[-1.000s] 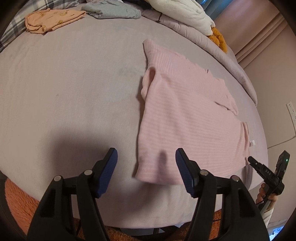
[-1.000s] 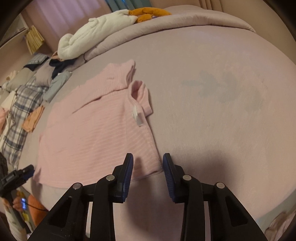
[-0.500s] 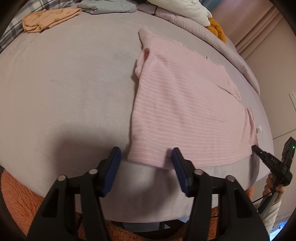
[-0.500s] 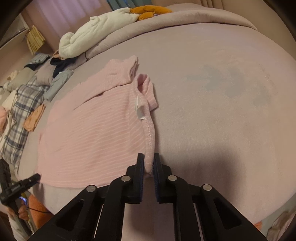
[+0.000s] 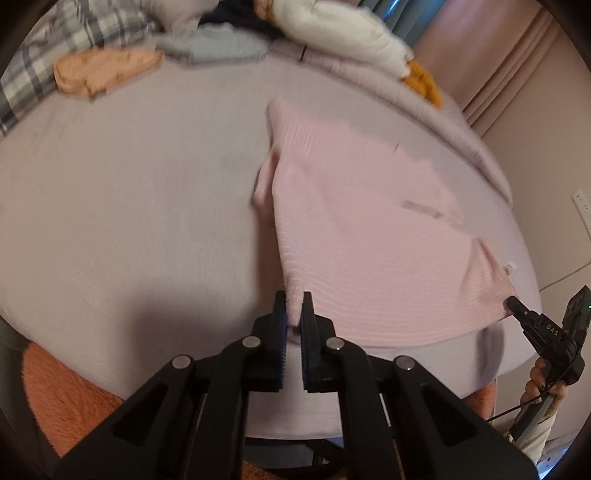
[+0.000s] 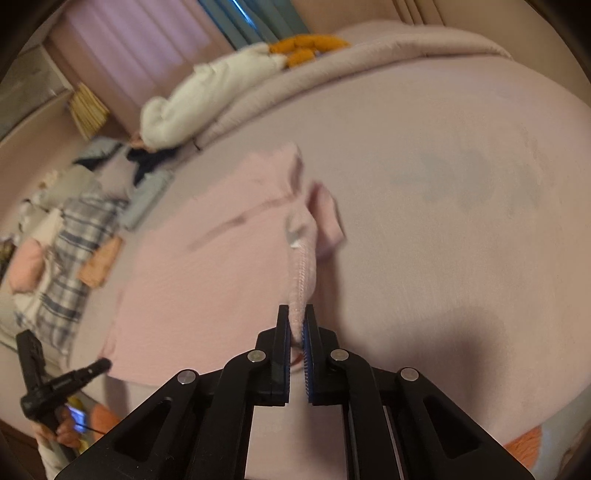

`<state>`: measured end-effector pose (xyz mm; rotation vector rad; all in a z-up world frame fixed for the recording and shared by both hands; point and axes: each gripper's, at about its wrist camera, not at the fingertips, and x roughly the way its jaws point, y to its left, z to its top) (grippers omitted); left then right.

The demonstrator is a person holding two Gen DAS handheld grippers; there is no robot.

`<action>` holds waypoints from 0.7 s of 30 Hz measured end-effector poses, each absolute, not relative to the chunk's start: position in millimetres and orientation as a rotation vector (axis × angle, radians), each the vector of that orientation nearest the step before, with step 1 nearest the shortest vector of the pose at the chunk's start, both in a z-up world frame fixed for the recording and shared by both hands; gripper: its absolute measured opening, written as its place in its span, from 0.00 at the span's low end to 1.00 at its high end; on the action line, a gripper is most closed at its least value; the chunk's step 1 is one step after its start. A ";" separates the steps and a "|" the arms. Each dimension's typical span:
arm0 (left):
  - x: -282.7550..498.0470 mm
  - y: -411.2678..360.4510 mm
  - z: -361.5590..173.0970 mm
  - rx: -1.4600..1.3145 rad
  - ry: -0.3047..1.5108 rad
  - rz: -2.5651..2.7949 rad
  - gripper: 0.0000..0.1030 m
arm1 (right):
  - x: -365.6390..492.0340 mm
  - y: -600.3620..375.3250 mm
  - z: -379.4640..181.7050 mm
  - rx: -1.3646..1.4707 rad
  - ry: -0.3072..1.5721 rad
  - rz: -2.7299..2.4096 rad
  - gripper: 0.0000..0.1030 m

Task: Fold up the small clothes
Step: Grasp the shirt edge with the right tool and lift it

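We see the lilac bed (image 5: 122, 206) filling both views, with the pink ribbed shirt (image 5: 362, 236) spread across it from the centre toward three o'clock in the left wrist view. The shirt's near hem is lifted off the bed at two corners and hangs taut between them. At twelve o'clock a white bundle (image 5: 343, 33) lies on the rolled blanket, with an orange garment (image 5: 107, 70) at ten o'clock. Our left gripper (image 5: 293, 314) is pinched on the hem corner at six o'clock. Our right gripper (image 6: 296, 325) is clamped on the other hem corner, and the white care label (image 6: 293, 234) sits just beyond its fingers.
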<state>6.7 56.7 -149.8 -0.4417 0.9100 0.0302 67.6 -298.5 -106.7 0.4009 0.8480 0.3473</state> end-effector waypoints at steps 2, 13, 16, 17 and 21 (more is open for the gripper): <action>1.7 55.9 -132.0 -0.459 0.860 0.002 0.05 | 62.7 -300.2 -93.0 0.417 0.808 0.371 0.07; -21.9 60.2 -66.0 -0.459 0.714 -0.054 0.05 | 26.9 -305.8 -35.0 0.486 0.630 0.389 0.07; -31.0 64.3 -62.6 -0.461 0.715 -0.052 0.05 | 16.1 -307.3 -30.7 0.501 0.608 0.395 0.07; -34.6 64.9 -63.0 -0.465 0.718 -0.051 0.05 | 13.2 -308.0 -29.6 0.502 0.604 0.395 0.07; -48.7 67.3 -67.5 -0.480 0.747 -0.048 0.05 | -1.2 -307.9 -30.0 0.507 0.612 0.376 0.07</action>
